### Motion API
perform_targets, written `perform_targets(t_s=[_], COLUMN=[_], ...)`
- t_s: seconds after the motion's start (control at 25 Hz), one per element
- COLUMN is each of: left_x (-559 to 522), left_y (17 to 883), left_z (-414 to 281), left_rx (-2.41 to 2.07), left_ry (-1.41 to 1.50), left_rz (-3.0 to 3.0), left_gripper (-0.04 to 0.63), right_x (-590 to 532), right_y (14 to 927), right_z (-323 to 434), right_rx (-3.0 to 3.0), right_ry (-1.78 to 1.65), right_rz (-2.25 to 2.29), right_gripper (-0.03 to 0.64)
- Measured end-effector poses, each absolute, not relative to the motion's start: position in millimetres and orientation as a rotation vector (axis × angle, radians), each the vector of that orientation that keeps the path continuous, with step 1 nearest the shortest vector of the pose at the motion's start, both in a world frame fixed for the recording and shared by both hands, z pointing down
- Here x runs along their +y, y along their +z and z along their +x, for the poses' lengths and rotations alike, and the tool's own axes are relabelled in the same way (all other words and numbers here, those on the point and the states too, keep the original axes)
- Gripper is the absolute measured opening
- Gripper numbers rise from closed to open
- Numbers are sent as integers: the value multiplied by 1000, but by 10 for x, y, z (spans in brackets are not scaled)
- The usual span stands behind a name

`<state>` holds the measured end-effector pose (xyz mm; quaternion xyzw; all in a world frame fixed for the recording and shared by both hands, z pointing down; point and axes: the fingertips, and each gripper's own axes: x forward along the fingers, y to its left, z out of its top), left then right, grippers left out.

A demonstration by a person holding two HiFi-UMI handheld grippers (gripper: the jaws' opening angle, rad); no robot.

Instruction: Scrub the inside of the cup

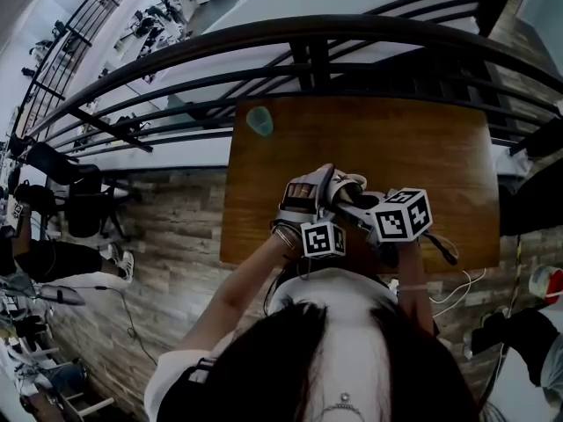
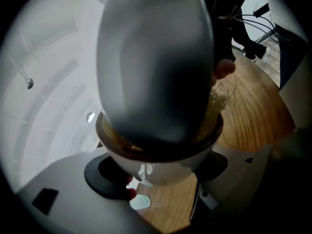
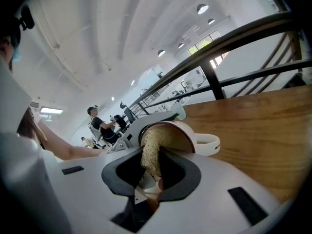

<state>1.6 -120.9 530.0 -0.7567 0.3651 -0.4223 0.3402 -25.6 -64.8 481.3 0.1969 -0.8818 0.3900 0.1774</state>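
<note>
Right fingers (image 3: 184, 175) press the loofah (image 3: 153, 145) inside the cup (image 3: 191, 134) rim.

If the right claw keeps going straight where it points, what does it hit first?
Probably the white brown-rimmed cup: the beige fibrous scrubber in the right claw reaches into its mouth.

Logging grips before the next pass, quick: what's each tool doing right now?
Left tool: closed on the cup.
Right tool: closed on the fibrous scrubber, whose far end is inside the cup.
</note>
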Motion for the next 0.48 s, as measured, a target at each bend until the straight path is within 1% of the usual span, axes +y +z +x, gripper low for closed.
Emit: perform_targets(t_s=[0.48], left_x=[-1252], left_y=[5145], left_z=[-45], left_rx=[1026], left_ry=[-1105], left_rz=[-1967], left_gripper=[388], right_x=[-760], right_y=[4653], right_z=[-234], right_rx=[-2621], right_ry=[1372], right_rz=[625], right_gripper=[83])
